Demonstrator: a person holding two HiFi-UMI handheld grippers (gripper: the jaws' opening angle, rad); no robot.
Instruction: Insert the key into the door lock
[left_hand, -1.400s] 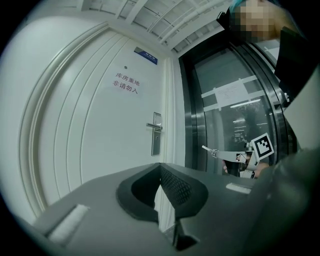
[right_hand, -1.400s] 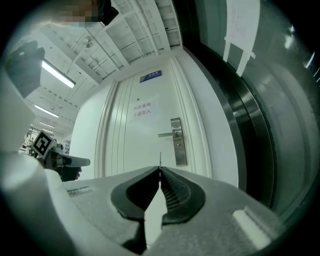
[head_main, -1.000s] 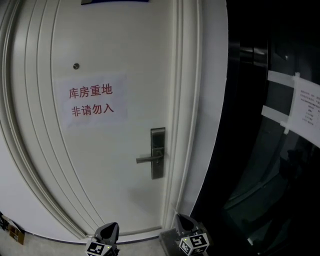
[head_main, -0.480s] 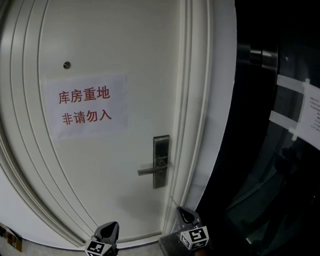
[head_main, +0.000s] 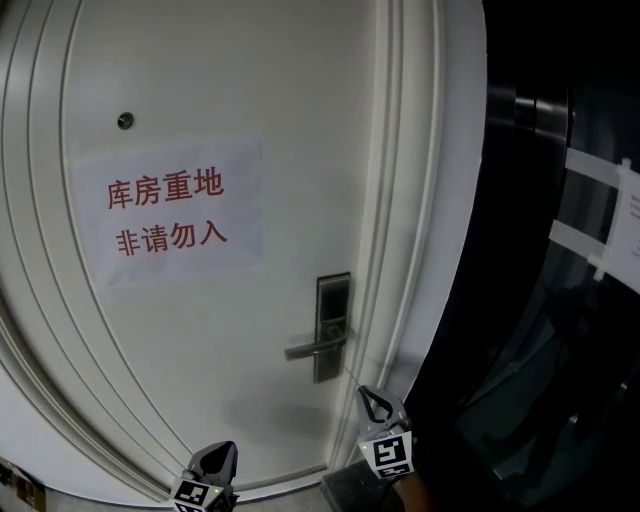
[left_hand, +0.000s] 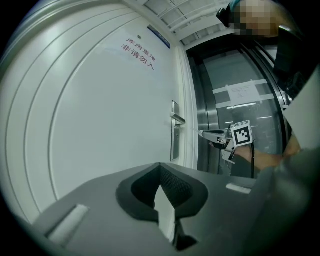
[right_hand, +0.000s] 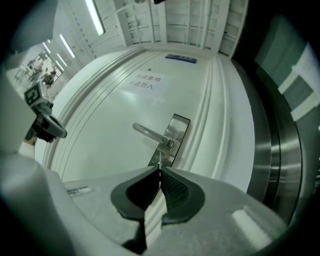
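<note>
A white door (head_main: 200, 330) carries a steel lock plate (head_main: 333, 300) with a lever handle (head_main: 312, 349) pointing left. My right gripper (head_main: 367, 393) is shut on a thin key (head_main: 355, 374) whose tip points up toward the plate's lower end, a short way off it. In the right gripper view the key (right_hand: 159, 164) sticks out between the closed jaws, just below the lock plate (right_hand: 175, 129) and handle (right_hand: 148, 133). My left gripper (head_main: 223, 451) hangs low at the bottom edge, shut and empty, with the right gripper (left_hand: 204, 133) to its right.
A paper sign (head_main: 168, 212) with red characters is stuck on the door above a peephole (head_main: 125, 121). The white door frame (head_main: 420, 250) borders a dark glass and steel panel (head_main: 560, 300) with taped notices (head_main: 600, 215) on the right.
The door and lock have grown larger in the head view. My right gripper has risen and rolled, bringing the key closer to the lock plate. The left gripper stays at the bottom edge.
</note>
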